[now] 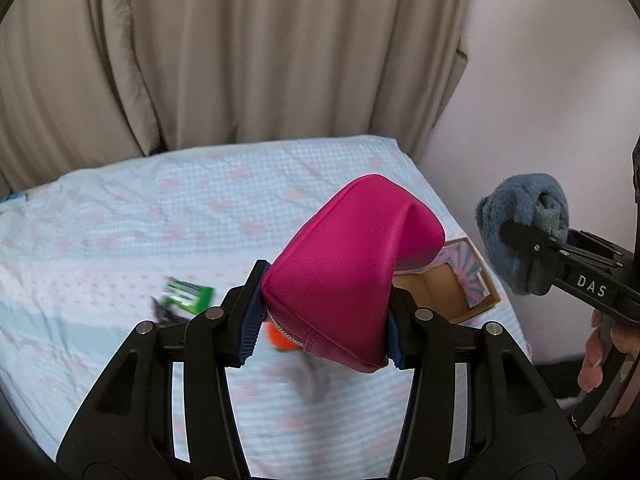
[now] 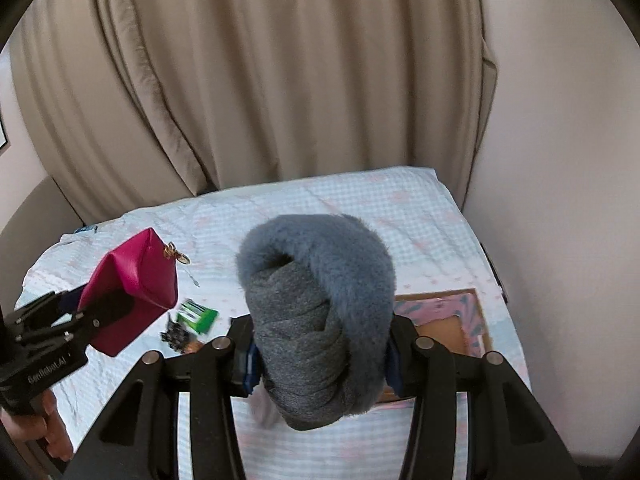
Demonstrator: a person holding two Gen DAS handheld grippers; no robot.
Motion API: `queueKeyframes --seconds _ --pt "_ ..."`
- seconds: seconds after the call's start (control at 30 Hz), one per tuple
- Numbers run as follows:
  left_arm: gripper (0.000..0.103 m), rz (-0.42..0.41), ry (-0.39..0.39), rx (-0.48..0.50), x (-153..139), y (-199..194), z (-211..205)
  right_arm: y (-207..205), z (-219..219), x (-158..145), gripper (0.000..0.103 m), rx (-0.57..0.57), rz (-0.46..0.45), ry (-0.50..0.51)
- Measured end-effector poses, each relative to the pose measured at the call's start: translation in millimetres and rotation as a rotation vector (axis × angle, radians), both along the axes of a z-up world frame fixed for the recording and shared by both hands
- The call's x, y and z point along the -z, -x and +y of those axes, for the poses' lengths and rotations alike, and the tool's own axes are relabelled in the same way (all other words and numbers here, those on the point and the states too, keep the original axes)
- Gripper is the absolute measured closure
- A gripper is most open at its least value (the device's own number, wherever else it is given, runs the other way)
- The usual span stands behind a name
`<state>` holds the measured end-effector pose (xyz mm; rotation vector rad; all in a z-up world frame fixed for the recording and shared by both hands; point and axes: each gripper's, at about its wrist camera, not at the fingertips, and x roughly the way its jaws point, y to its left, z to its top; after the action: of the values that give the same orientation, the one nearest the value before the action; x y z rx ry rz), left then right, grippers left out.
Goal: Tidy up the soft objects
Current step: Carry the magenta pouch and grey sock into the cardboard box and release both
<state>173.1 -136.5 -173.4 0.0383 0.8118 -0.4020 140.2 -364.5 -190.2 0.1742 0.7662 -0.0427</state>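
My left gripper (image 1: 326, 320) is shut on a magenta zip pouch (image 1: 352, 268) and holds it above the bed; the same pouch (image 2: 132, 292) with a gold zip pull shows at the left of the right wrist view. My right gripper (image 2: 320, 356) is shut on a grey-blue furry slipper (image 2: 320, 312), also lifted off the bed. In the left wrist view that slipper (image 1: 524, 232) hangs at the far right in the other gripper (image 1: 516, 240). An open cardboard box (image 1: 452, 284) with a pink and teal patterned lid lies on the bed below and right of the pouch.
The bed (image 1: 160, 208) has a pale blue and pink checked sheet. A green packet (image 1: 188, 294), a dark small item (image 2: 176, 336) and something orange (image 1: 280, 334) lie on it. Beige curtains (image 2: 280, 80) hang behind; a wall (image 2: 560, 160) runs along the right.
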Motion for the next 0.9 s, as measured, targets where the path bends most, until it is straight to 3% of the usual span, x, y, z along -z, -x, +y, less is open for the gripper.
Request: queueKeyframes --seconds 0.23,0.43,0.7,0.9 --pt "0.057 0.129 0.000 -0.020 46 -20 -81 -21 -74 36 0.059 -0.010 0.096 -0.009" --pt "0.057 0.228 -0.053 -0.036 98 -51 -133 -49 -107 85 0.059 -0.032 0.194 -0.026" --pt "0.057 0.341 -0.162 -0.064 173 -85 -163 -72 -130 167 0.059 -0.077 0.327 -0.048" --pt "0.057 0.426 -0.183 -0.085 215 -93 -165 -82 -130 203 0.059 -0.107 0.378 -0.044"
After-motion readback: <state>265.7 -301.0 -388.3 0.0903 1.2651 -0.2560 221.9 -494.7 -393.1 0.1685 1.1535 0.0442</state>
